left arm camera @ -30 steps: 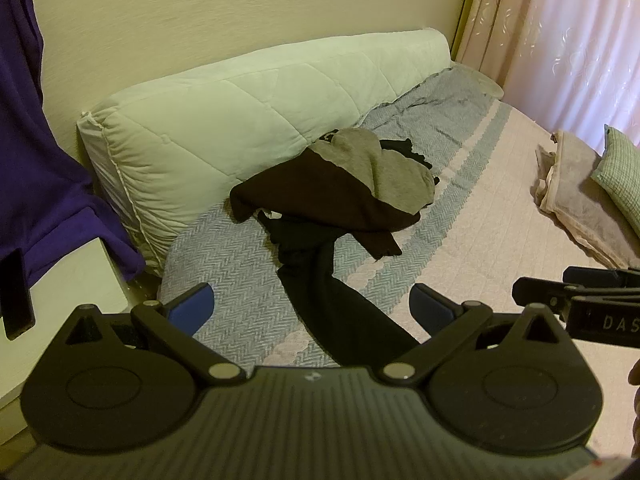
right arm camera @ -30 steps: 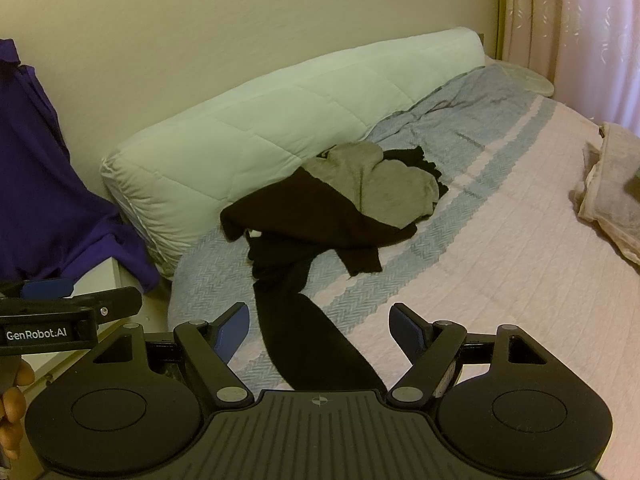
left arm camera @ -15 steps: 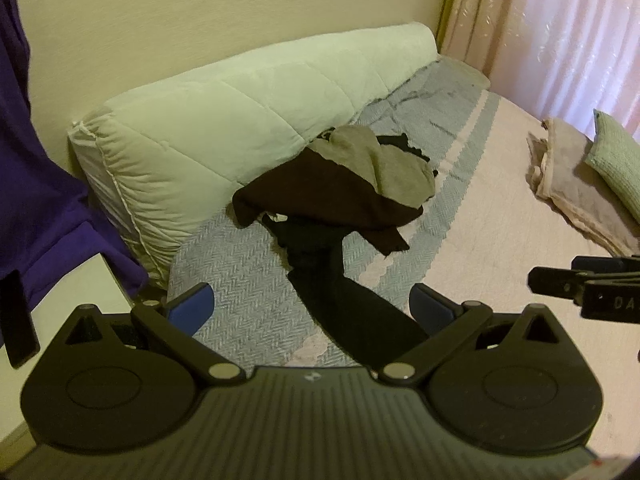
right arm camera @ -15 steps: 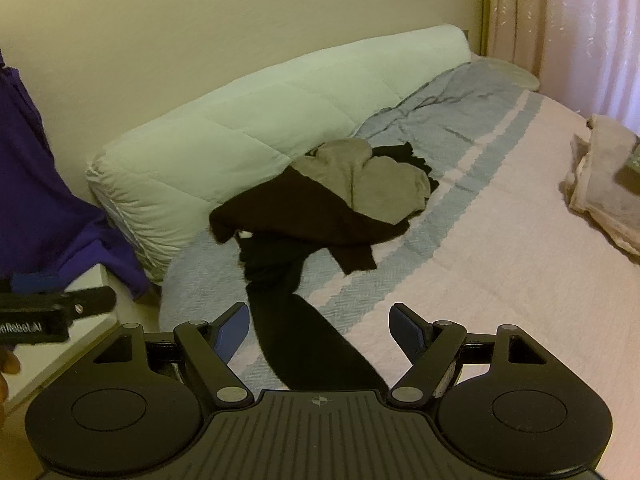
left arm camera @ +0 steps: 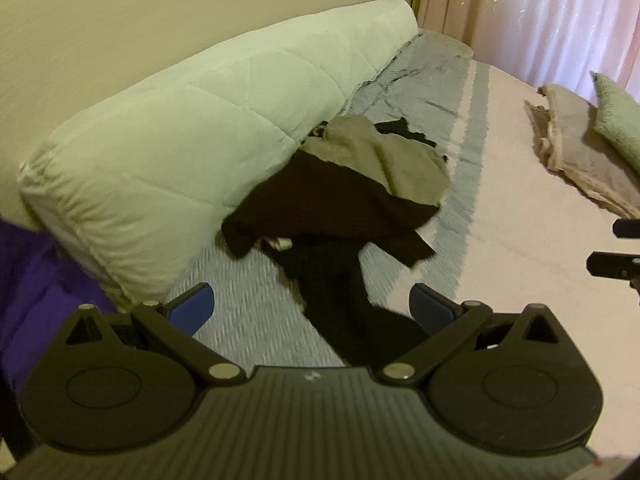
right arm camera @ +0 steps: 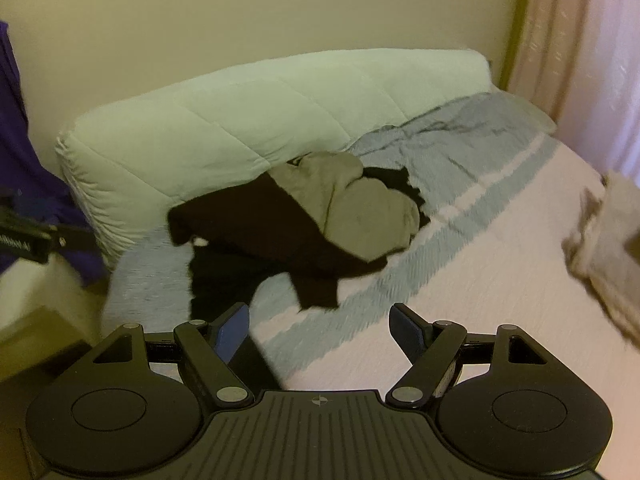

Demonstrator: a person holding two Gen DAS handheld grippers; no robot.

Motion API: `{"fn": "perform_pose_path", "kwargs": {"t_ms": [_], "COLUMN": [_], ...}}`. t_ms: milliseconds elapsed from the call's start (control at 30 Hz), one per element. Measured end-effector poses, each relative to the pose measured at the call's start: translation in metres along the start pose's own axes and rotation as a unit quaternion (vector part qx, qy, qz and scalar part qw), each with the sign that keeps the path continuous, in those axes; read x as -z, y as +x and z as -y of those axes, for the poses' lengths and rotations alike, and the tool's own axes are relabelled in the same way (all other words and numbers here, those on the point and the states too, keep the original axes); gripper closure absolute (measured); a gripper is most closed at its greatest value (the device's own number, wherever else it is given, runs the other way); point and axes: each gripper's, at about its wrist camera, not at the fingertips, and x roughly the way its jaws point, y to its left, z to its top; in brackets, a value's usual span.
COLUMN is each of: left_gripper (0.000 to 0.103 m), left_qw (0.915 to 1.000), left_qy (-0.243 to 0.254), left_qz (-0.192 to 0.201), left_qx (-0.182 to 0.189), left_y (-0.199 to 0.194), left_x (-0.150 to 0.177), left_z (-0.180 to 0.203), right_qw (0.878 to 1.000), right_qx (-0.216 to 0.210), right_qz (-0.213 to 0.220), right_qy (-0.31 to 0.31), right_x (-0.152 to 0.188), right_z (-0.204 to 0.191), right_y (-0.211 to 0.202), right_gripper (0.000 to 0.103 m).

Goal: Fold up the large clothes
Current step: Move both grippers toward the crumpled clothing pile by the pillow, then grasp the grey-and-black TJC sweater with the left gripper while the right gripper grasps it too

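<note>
Both grippers have closed in on the clothes pile [left arm camera: 340, 200]; your left gripper [left arm camera: 312, 308] and right gripper [right arm camera: 320, 330] hang open and empty; the heap lies against the quilted bolster [left arm camera: 192, 120]; nothing's folded yet.

We hold our left gripper [left arm camera: 312, 306] tilted downward, its two blue-padded fingers [left arm camera: 191, 307] spread wide with nothing between the pads. Our right gripper [right arm camera: 320, 328] points down at a similar slant, its jaws likewise standing wide apart and empty, the blue pads [right arm camera: 408, 330] touching nothing. The two tools sit side by side: in the left wrist view the right one's black tips show at the right edge, and in the right wrist view the left one's body shows at the left edge.
</note>
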Motion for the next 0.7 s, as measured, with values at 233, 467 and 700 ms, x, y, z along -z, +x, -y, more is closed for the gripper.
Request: {"fn": "perform_pose_path", "kwargs": {"t_ms": [233, 467, 700], "left_gripper": [0.001, 0.001, 0.002], "left_qw": [0.9984, 0.994, 0.9911], "left_qy": [0.049, 0.096, 0.122], "left_qz": [-0.017, -0.041, -0.05], "left_qx": [-0.024, -0.033, -0.019], "left_y": [0.098, 0.222, 0.297], "left_x": [-0.048, -0.073, -0.077], "left_z": [-0.008, -0.008, -0.021], "right_qw": [0.999, 0.996, 0.995], "right_qx": [-0.022, -0.049, -0.063], "right_qz": [-0.007, -0.023, -0.033], "right_qy": [-0.048, -0.072, -0.074], "right_x": [-0.05, -0.083, -0.09], "right_z": [0.044, 0.063, 0.065], "right_y": [0.136, 0.284, 0.38], "right_gripper": [0.029, 0.029, 0.033]}}
